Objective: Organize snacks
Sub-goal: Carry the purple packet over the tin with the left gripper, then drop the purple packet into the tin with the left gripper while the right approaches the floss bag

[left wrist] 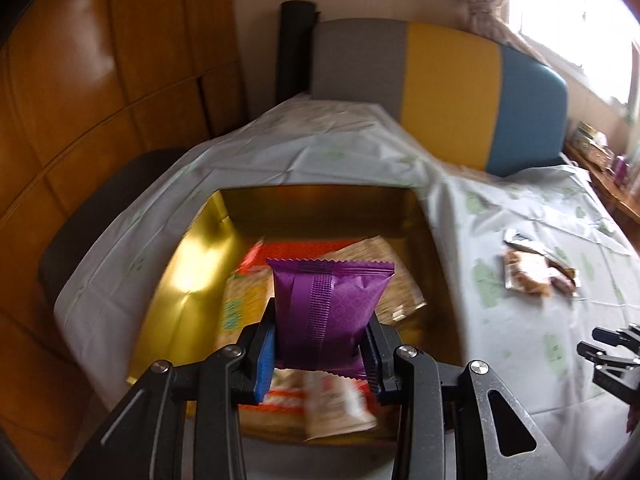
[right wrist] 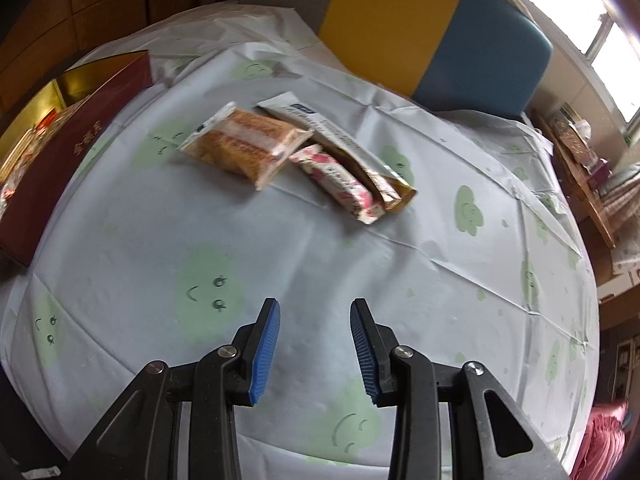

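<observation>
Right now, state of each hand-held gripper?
Left hand-held gripper: shut on purple snack packet, above the gold box.
Right hand-held gripper: open, holding nothing.

Grey-yellow-blue headboard [left wrist: 440,92] behind cloth-covered table [right wrist: 320,264]; wood panelling [left wrist: 100,80] left of headboard, bright window [left wrist: 572,12] right.

I'm working in a lived-in home room. A table under a tablecloth [right wrist: 400,264] printed with green smiling clouds fills my view; behind it stands a grey, yellow and blue padded chair [left wrist: 448,92], left of it wooden panelling [left wrist: 100,80], right of it a curtained window [left wrist: 560,12].
</observation>
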Action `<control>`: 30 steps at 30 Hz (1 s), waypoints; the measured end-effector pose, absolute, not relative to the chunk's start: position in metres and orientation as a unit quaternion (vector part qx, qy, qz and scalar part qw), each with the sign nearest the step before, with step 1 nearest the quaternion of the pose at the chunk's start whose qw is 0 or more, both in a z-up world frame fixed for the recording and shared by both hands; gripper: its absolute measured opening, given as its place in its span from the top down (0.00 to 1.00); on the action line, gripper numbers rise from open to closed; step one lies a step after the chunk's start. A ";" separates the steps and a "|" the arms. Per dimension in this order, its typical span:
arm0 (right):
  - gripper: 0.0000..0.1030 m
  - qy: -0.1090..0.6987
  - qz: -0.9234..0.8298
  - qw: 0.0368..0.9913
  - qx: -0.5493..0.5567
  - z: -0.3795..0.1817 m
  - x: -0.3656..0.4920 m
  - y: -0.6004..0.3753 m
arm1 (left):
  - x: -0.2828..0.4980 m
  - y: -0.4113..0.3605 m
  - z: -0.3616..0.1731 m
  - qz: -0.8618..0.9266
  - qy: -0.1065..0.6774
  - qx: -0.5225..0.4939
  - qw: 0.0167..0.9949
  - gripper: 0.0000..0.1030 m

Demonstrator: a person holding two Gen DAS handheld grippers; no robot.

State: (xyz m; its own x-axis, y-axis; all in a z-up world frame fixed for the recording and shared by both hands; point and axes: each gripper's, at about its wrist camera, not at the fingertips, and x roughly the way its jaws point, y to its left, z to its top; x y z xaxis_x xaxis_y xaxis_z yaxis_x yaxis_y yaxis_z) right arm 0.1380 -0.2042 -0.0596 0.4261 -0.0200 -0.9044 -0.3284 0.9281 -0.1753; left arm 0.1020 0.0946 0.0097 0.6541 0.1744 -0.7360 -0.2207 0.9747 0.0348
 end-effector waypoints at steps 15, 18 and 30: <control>0.64 0.536 0.145 0.815 -0.163 -0.064 0.145 -0.179 | 0.064 0.152 -0.010 0.146 0.417 -0.070 0.895 0.64; 0.64 0.534 0.164 0.811 -0.175 -0.059 0.157 -0.172 | 0.062 0.151 -0.012 0.142 0.418 -0.070 0.895 0.64; 0.51 0.543 0.222 0.768 -0.256 -0.043 0.241 -0.127 | 0.062 0.153 -0.020 0.125 0.427 -0.079 0.892 0.64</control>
